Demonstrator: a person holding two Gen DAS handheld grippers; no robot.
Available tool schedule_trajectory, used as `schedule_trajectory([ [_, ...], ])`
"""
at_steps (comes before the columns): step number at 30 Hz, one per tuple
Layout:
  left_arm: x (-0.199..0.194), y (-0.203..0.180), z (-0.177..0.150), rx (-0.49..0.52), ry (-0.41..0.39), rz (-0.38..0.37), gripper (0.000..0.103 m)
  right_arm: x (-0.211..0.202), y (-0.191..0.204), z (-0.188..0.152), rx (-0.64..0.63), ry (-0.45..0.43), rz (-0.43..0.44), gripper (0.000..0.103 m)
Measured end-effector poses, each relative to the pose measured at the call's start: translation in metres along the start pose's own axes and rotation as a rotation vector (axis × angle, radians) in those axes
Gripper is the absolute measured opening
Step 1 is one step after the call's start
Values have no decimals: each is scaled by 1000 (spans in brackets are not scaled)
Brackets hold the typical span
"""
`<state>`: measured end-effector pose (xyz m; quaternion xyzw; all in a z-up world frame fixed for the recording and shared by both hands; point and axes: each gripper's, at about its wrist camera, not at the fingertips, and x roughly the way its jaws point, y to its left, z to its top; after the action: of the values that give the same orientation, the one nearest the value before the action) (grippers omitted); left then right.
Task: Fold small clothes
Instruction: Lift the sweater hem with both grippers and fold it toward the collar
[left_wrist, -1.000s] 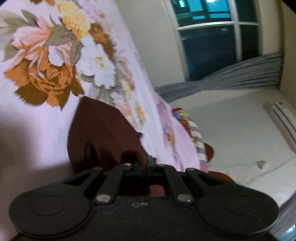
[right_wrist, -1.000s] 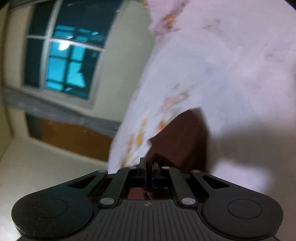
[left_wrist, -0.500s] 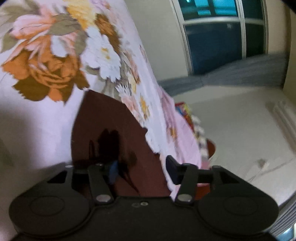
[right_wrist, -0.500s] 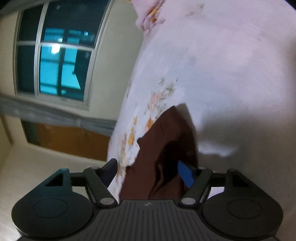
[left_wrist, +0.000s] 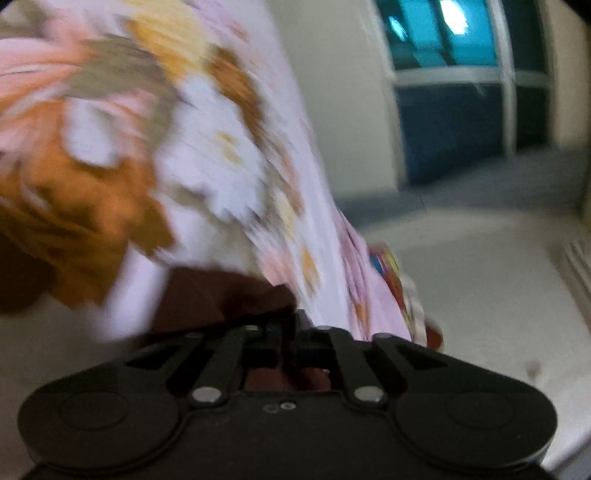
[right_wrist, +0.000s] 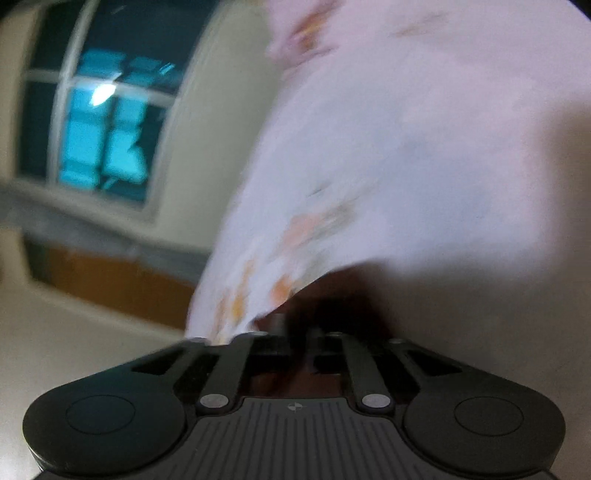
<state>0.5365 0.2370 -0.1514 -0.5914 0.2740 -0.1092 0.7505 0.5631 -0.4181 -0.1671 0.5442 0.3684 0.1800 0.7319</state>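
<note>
A small dark maroon garment lies on a pink floral bedsheet. My left gripper is shut on an edge of the garment, its jaws together with maroon cloth between and behind them. In the right wrist view the same garment shows just past my right gripper, which is shut on its edge. Both views are motion-blurred. Most of the garment is hidden under the grippers.
The bed's edge drops off toward a wall with a dark window and a grey curtain. A colourful patterned cloth lies at the bed's edge. The window also shows in the right wrist view.
Half a second ago both grippers were open over the garment. Both have since shut on its edge, and both views are sweeping fast across the bed.
</note>
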Motion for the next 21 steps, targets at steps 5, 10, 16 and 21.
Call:
schedule_trajectory([
  [5,-25,4,4,68,-3,12,22,-27,-9,-3,-36,-39,55,43],
  [10,-23,-31,-2,344,104,67,22,-33,14,-6,-268,-19,-25,43],
  [16,12,-63,-18,585,207,210,22,-7,34,-5,-394,34,-93,43],
  [21,25,-70,-24,719,207,270,19,19,33,-9,-459,82,-150,42],
])
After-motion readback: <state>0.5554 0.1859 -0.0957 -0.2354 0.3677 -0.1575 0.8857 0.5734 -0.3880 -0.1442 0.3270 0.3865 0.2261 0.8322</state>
